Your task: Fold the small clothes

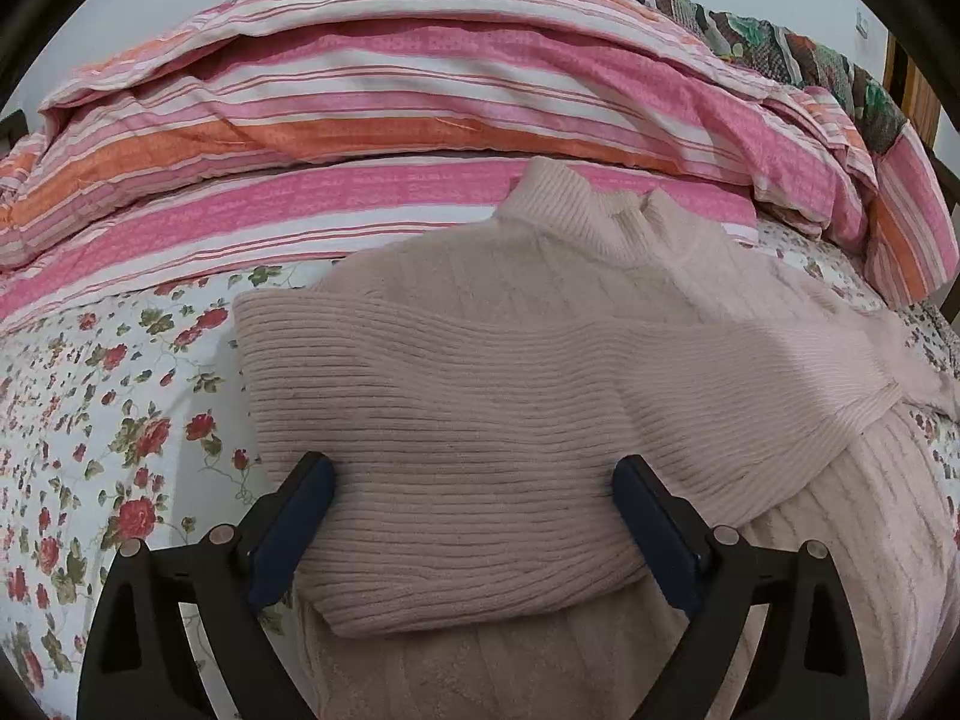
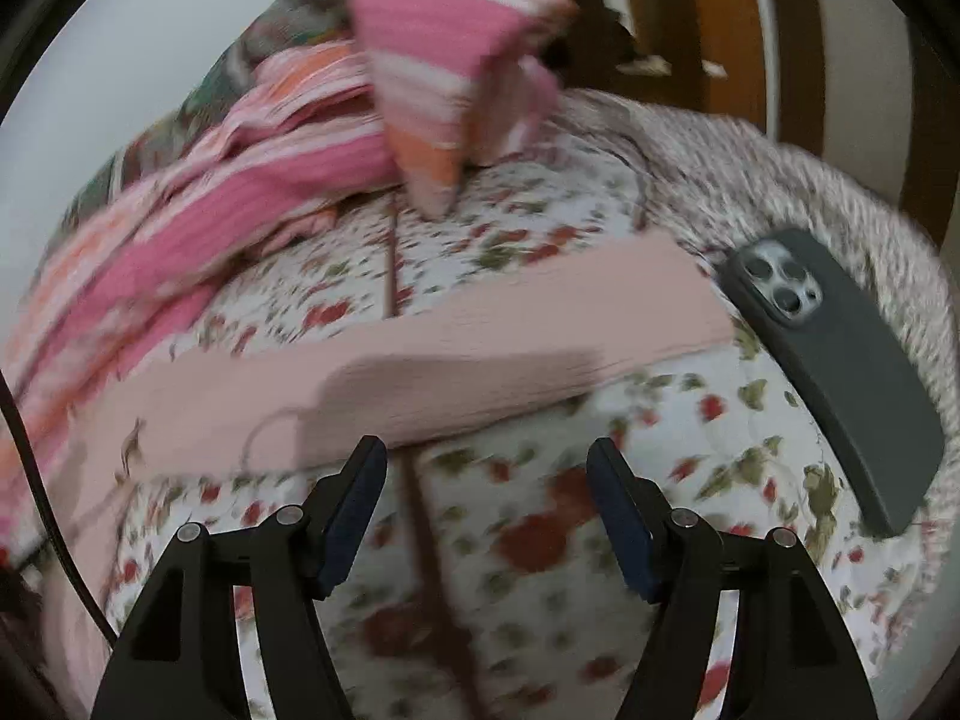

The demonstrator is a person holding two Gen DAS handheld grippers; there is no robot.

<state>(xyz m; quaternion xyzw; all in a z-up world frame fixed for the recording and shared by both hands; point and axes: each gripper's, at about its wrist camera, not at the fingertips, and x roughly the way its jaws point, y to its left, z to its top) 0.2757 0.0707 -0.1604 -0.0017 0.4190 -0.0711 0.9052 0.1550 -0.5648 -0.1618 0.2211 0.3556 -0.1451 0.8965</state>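
Observation:
A pale pink ribbed sweater (image 1: 510, 372) lies on the floral bedsheet (image 1: 90, 420), collar toward the far side. Its left sleeve is folded across the chest. My left gripper (image 1: 474, 468) is open just above that folded sleeve, one finger at each side of it, holding nothing. In the right wrist view, which is blurred, the other sleeve (image 2: 480, 342) stretches flat across the sheet. My right gripper (image 2: 486, 456) is open and empty, just in front of that sleeve's near edge.
A pink and orange striped duvet (image 1: 390, 90) is heaped along the far side of the bed. A dark grey phone (image 2: 840, 372) lies face down to the right of the sleeve. A black cable (image 2: 36, 480) runs at the left edge.

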